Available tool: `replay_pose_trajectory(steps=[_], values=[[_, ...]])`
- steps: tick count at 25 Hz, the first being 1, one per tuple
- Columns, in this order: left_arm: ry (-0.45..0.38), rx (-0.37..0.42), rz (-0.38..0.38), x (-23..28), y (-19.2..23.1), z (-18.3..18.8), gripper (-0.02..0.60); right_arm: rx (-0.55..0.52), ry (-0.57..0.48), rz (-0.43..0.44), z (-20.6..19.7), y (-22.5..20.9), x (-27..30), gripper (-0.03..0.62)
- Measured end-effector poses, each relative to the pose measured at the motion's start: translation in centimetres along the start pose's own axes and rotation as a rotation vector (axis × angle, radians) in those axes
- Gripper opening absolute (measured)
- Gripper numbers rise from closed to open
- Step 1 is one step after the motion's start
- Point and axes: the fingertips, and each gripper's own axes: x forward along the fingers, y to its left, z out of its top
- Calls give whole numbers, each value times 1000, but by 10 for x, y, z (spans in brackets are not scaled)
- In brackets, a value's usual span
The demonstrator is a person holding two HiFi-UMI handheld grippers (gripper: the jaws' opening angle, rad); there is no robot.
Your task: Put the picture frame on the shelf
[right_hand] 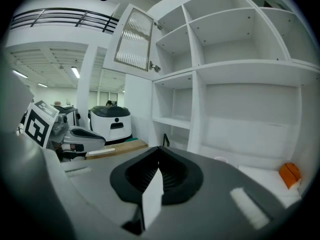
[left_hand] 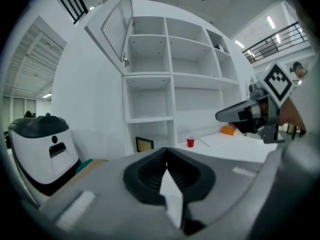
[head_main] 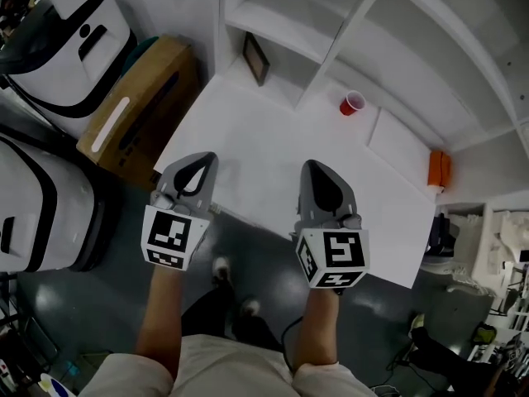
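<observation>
Left gripper, right gripper both pressed together, empty; picture frame standing in shelf bottom-left bay

The bench carries one picture frame at its far left corner, one red cup near its far edge, and what looks like one orange object at its far right corner. Off its left edge are one cardboard box and two white machines. At its near edge are two grippers, the left gripper and the right gripper.
</observation>
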Motion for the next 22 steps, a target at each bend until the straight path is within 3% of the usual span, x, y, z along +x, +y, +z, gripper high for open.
replay_pose_trajectory(steps=[14, 22], values=[[-49, -52, 89, -93, -44, 48, 3, 4, -36, -25, 34, -2, -111, -5], [-78, -8, 93, -150, -81, 73, 3, -2, -39, 13, 39, 15, -173, -5]])
